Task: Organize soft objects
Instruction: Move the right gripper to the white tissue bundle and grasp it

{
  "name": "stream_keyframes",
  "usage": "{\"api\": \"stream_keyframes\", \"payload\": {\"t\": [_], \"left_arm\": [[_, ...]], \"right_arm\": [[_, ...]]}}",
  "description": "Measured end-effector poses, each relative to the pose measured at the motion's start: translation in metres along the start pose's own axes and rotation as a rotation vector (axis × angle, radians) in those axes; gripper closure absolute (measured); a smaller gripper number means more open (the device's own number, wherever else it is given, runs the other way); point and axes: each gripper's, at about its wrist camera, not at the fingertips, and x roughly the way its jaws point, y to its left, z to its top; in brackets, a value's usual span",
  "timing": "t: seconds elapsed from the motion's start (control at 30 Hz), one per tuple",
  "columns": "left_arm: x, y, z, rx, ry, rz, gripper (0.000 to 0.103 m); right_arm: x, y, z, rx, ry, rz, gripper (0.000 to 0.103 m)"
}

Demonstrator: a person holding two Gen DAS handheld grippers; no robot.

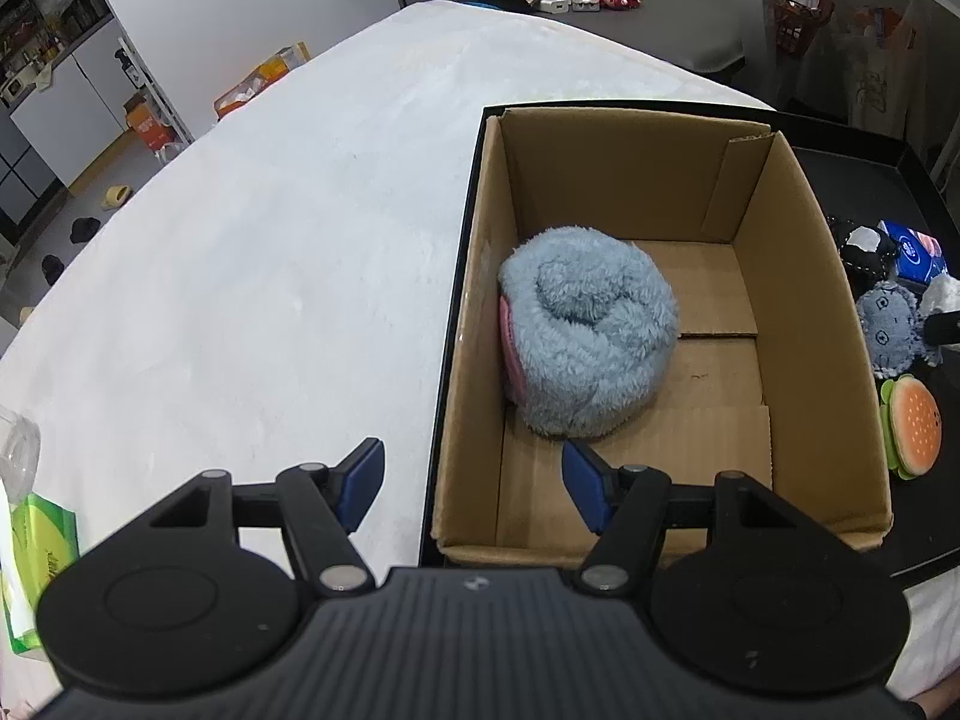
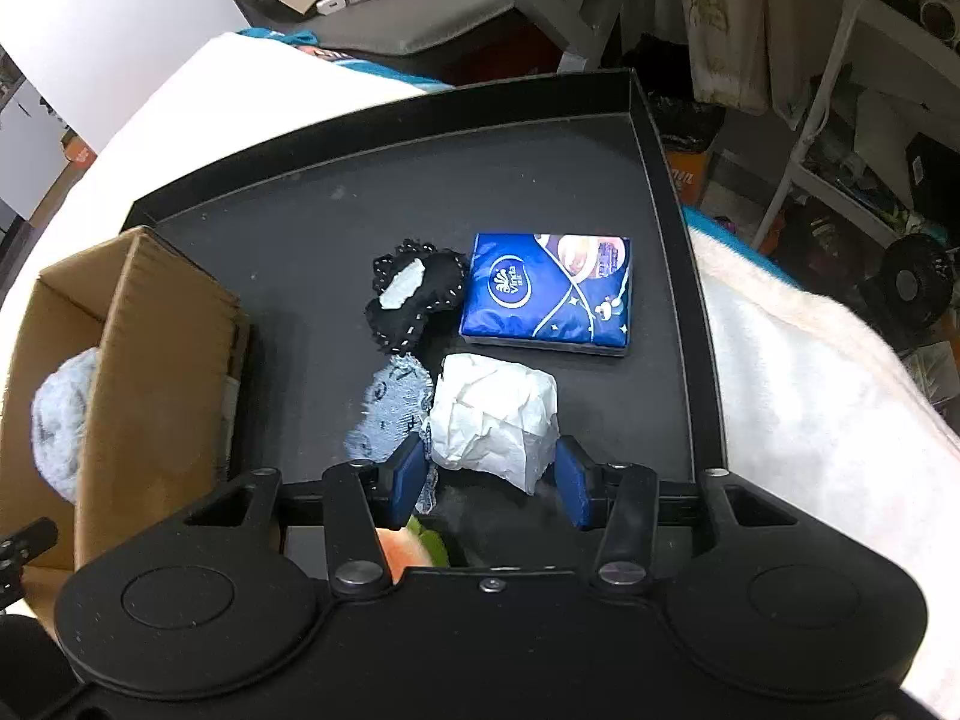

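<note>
A fluffy blue plush lies in the cardboard box, which also shows in the right wrist view. My left gripper is open and empty over the box's near left wall. My right gripper is open, its jaws on either side of a crumpled white soft lump on the black tray. A grey-blue plush, a black pad with a white patch and a blue tissue pack lie beside it. A burger plush lies on the tray.
The tray and box sit on a white cloth-covered table. A green tissue pack lies at the table's near left edge. Shelves and clutter stand to the right of the table.
</note>
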Motion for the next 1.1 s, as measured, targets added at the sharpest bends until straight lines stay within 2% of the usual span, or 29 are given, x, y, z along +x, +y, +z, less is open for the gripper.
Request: {"api": "stream_keyframes", "payload": {"t": [0.5,0.87,1.1], "left_arm": [[0.001,0.011,-0.001,-0.033,0.001,-0.041,0.039],[-0.001,0.016,-0.003,-0.05,-0.015,-0.061,0.039],[-0.004,0.018,-0.005,-0.053,-0.027,-0.065,0.039]], "right_arm": [[-0.037,0.01,0.001,0.016,-0.029,0.064,0.057],[-0.018,0.024,-0.027,-0.028,0.124,0.125,0.056],[-0.01,0.027,-0.033,-0.028,0.15,0.119,0.054]]}}
